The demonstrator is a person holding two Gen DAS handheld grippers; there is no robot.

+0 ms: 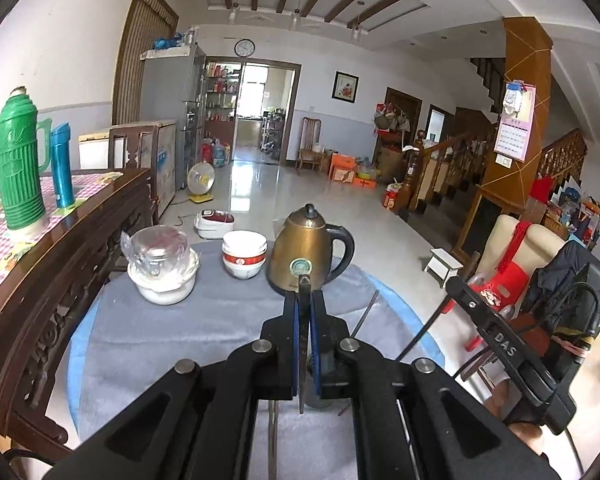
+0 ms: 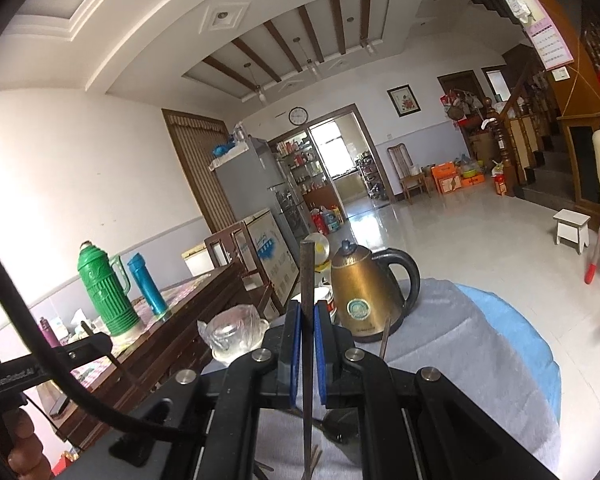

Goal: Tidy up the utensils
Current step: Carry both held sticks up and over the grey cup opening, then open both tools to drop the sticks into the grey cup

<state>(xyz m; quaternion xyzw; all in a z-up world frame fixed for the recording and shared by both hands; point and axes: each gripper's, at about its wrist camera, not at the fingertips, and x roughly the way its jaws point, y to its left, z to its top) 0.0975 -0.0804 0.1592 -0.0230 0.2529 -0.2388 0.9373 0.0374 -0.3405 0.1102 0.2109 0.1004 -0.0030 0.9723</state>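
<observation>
My left gripper (image 1: 304, 300) is shut on a thin dark chopstick (image 1: 303, 286) that stands upright between its blue pads, above the grey cloth of the round table (image 1: 204, 320). My right gripper (image 2: 308, 312) is likewise shut on a long dark chopstick (image 2: 308, 268), whose top rises well above the pads. Another dark stick (image 1: 366, 312) (image 2: 385, 338) leans up beside the kettle. Under the jaws sits a dark round container (image 2: 340, 428), mostly hidden. Each gripper shows at the edge of the other's view, the right gripper (image 1: 458, 286) at the right and the left gripper (image 2: 96, 340) at the left.
A brass kettle (image 1: 306, 252) (image 2: 364, 292), stacked red-and-white bowls (image 1: 244, 254) and a plastic-wrapped glass jar in a white bowl (image 1: 162, 268) line the far side of the cloth. A carved wooden table (image 1: 80, 232) with a green thermos (image 1: 20, 164) stands to the left.
</observation>
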